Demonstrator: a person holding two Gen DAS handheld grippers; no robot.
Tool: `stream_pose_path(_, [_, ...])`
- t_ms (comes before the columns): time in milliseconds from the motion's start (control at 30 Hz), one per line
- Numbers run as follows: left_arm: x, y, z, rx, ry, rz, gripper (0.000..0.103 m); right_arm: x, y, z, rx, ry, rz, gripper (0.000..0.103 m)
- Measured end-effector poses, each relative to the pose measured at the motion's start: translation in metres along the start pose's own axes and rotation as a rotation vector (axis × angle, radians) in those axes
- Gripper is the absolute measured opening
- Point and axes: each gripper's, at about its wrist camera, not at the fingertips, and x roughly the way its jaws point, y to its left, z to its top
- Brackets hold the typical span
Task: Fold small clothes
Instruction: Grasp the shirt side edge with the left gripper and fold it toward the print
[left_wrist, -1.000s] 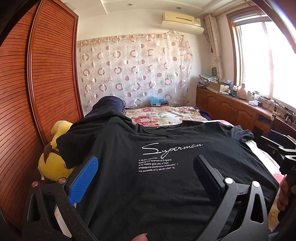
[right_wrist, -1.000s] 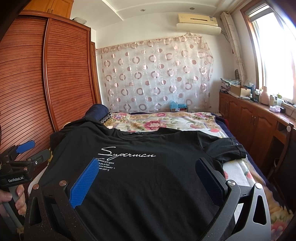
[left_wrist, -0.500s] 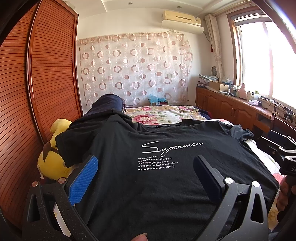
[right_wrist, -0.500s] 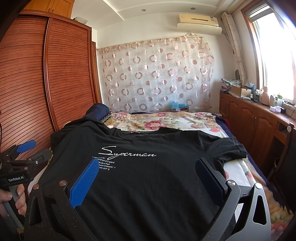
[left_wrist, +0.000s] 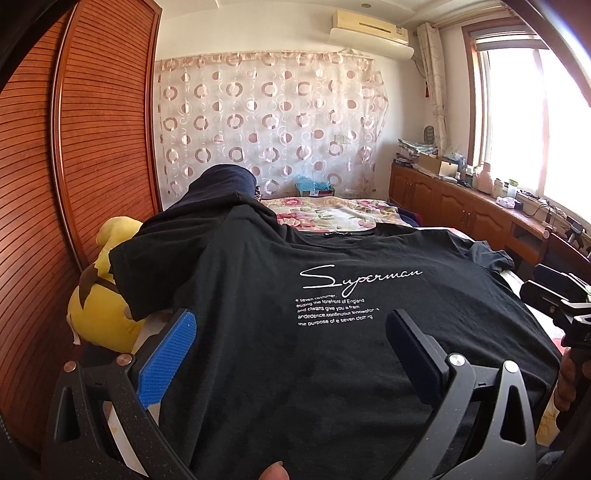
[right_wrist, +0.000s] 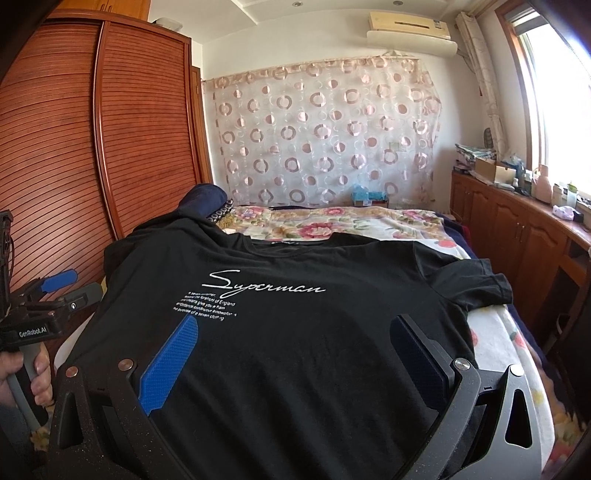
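Folding not yet begun: black T-shirt (left_wrist: 332, 350) lies flat on the bed (right_wrist: 495, 332); left gripper (left_wrist: 291, 350) and right gripper (right_wrist: 295, 354) gape empty above its hem, which needs gripping next.

I am looking at a slatted wooden wardrobe (right_wrist: 92, 155) standing left, a circle-patterned curtain (left_wrist: 269, 125) hanging across the far wall, daylight pouring through the window (left_wrist: 532, 122) over low cabinets (right_wrist: 517, 236).

Home bedroom: floral-quilted bed (right_wrist: 332, 225), slatted reddish wooden wardrobe (right_wrist: 144, 129), circle-patterned sheer curtain (left_wrist: 269, 122), wall-mounted air conditioner (left_wrist: 369, 33) noted.
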Motion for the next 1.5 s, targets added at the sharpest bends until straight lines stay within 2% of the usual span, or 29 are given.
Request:
stream_pose_path(200, [0.017, 0.018, 0.009, 0.025, 0.025, 0.013, 0.103, 0.023, -0.002, 0.012, -0.036, 0.016, 0.021, 0.103])
stream_pose_path(433, [0.039, 0.053, 0.018, -0.018, 0.049, 0.034, 0.103, 0.058, -0.006, 0.038, -0.065, 0.036, 0.068, 0.103])
stream_pose_path(667, [0.06, 0.076, 0.029, -0.06, 0.089, 0.041, 0.097, 0.088, -0.014, 0.055, -0.094, 0.071, 0.119, 0.103])
stream_pose_path(933, [0.075, 0.121, 0.051, -0.109, 0.102, 0.086, 0.091, 0.121, -0.028, 0.061, -0.114, 0.145, 0.178, 0.103])
stream_pose_path(1067, [0.082, 0.151, 0.059, -0.157, 0.117, 0.104, 0.085, 0.142, -0.036, 0.07, -0.106, 0.194, 0.194, 0.103])
stream_pose_path(1233, [0.09, 0.183, 0.047, -0.25, 0.158, 0.111, 0.079, 0.163, -0.034, 0.083, -0.12, 0.222, 0.205, 0.103])
stream_pose_path(1400, [0.102, 0.206, 0.041, -0.331, 0.176, 0.087, 0.059, 0.186, -0.027, 0.094, -0.129, 0.247, 0.218, 0.103])
stream_pose_path(1467, [0.106, 0.212, 0.041, -0.352, 0.172, 0.062, 0.056, 0.189, -0.026, 0.095, -0.129, 0.252, 0.224, 0.103])
stream_pose_path(1500, [0.108, 0.213, 0.041, -0.356, 0.173, 0.057, 0.051, 0.19, -0.024, 0.096, -0.132, 0.251, 0.224, 0.103])
